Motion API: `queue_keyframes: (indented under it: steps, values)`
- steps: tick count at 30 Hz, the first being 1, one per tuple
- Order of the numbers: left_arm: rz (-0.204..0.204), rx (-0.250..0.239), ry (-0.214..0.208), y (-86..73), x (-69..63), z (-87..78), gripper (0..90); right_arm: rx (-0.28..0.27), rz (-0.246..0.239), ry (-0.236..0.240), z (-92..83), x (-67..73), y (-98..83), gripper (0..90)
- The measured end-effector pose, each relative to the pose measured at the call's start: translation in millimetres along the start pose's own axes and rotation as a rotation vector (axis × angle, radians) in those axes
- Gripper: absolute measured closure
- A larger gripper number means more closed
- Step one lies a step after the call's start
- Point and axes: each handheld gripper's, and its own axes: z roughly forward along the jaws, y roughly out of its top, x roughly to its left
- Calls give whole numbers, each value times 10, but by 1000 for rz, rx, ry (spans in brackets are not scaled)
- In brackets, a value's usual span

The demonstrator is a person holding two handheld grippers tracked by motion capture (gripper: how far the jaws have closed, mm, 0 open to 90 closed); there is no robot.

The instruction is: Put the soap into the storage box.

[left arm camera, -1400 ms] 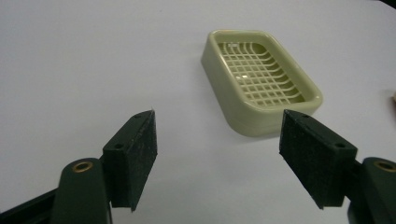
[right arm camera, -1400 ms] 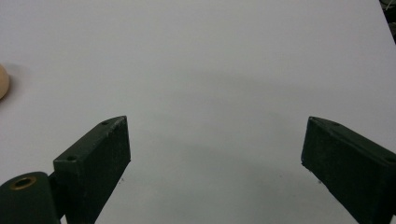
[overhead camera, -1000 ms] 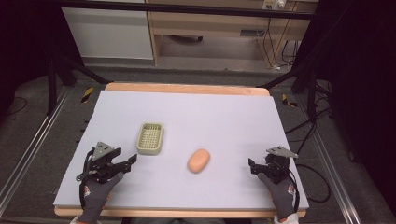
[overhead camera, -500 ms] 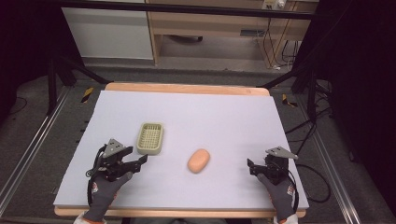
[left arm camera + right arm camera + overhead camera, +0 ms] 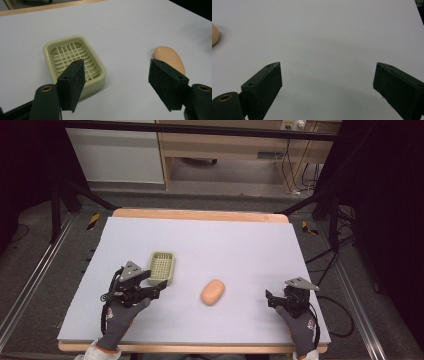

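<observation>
Left gripper: low over the near-left of the table, jaws spread wide and holding nothing, nosing in at the dish's near end.
Dish: pale green, grid floor, sitting flat on the table with nothing in it. In the left gripper view its near corner lies just beyond one jaw tip; whether that jaw touches it, I can't tell.
Soap: orange oval bar, lying on the bare table to the right of the dish, near it but apart. In the left gripper view the soap peeks out from behind the other jaw.
Right gripper: parked near the table's right front edge, well apart from the soap, jaws wide apart, nothing between them.
Done so far: by the look of it, nothing. The soap is out of the dish and neither tool has a grip.
Left to do: my read is soap into dish, so a grasp, a lift, a short carry and a release all lie ahead.
</observation>
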Motion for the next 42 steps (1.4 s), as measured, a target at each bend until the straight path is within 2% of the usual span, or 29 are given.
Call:
queue_keyframes:
  steps: [7, 11, 20, 29, 34, 40, 42]
  values:
    - [6, 3, -25, 101, -92, 114, 289, -9, 7, 12, -4, -12, 4, 85]
    - [22, 17, -53, 183, -196, 233, 288, -12, 13, 13, -9, -11, 10, 83]
    - [40, 46, -95, 252, -383, 448, 287, -15, 7, 9, -10, -12, 27, 75]
    - [55, 70, -113, 307, -513, 590, 278, -17, 10, 2, -15, -16, 38, 74]
    - [83, 98, -120, 332, -623, 695, 276, -15, 9, 2, -13, -11, 40, 74]
    - [99, 114, -124, 333, -696, 768, 275, -17, 9, 0, -15, -6, 43, 74]
    - [116, 123, -126, 317, -730, 806, 276, -19, 8, -2, -20, -11, 42, 74]
